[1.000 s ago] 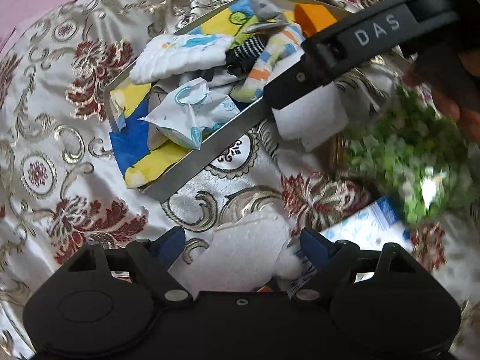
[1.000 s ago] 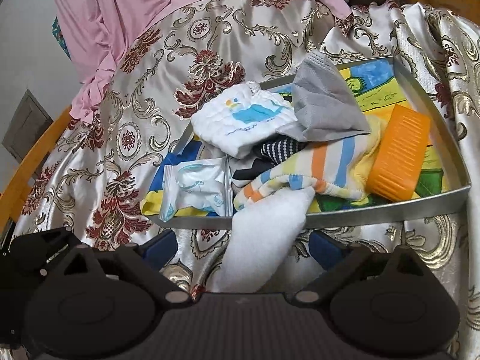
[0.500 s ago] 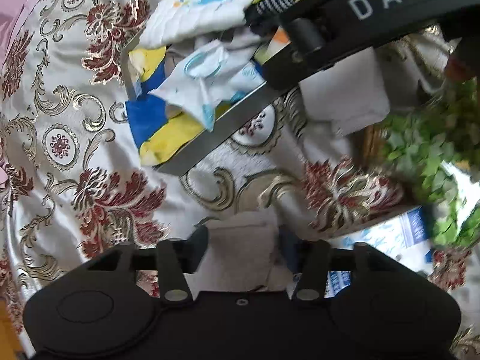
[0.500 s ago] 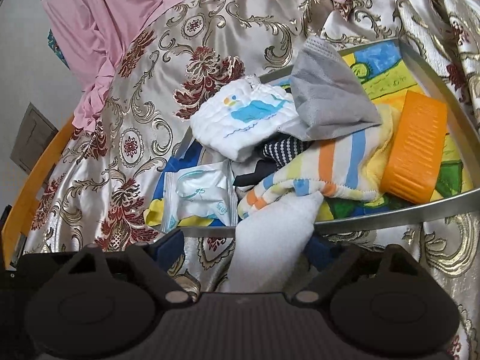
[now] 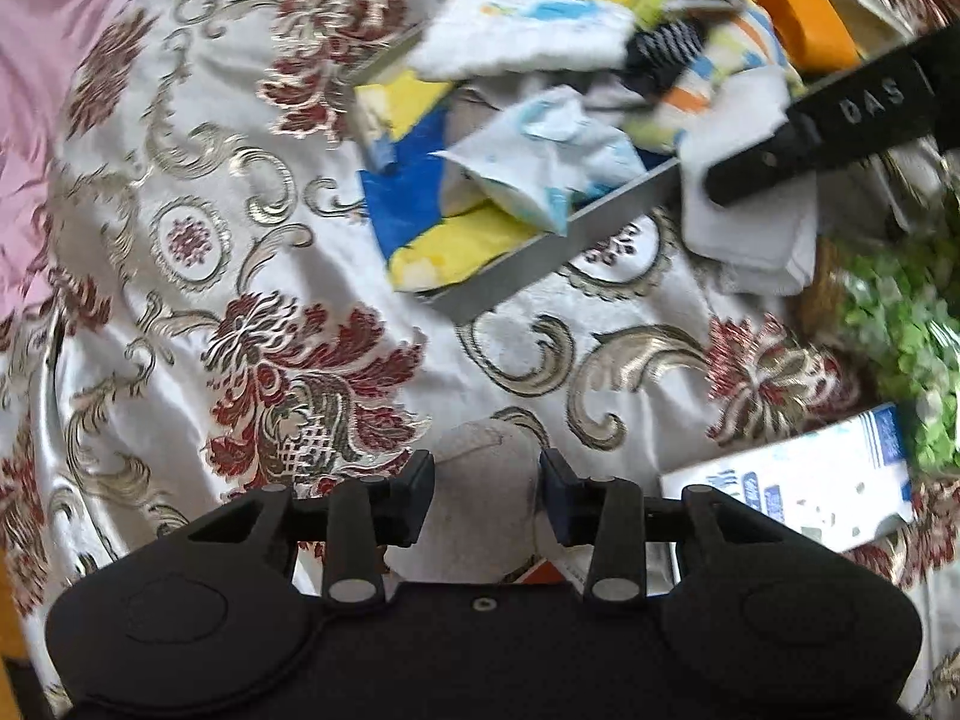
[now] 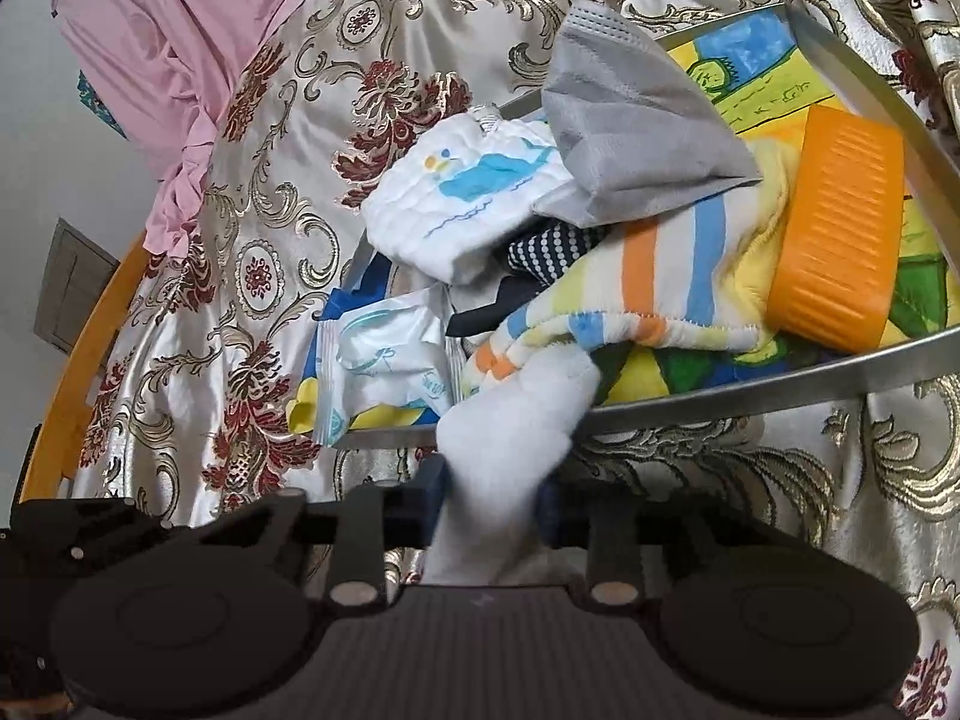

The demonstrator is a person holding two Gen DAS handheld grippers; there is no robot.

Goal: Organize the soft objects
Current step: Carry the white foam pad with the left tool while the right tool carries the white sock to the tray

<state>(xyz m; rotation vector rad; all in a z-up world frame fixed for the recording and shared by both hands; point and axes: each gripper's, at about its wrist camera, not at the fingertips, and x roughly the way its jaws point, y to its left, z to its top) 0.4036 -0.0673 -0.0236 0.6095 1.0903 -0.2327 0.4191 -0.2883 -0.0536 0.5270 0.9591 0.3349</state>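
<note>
You are mid-pickup; both grippers are closing on one white cloth [image 6: 510, 432] lying on the patterned satin sheet [image 5: 180, 300] just outside the metal tray [image 6: 720, 402]; your right gripper [image 6: 489, 501] pinches one end, your left gripper [image 5: 486, 498] the other; next, probably lift it into the tray; it looks fleecy, limp, rumpled.

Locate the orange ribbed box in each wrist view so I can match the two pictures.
Left wrist view: the orange ribbed box sits at the top right, inside the metal tray, partly behind the other tool's black arm.
Right wrist view: the same box lies at the right, against the striped towel.
Shared landmark: the white cloth with the blue whale print.
</note>
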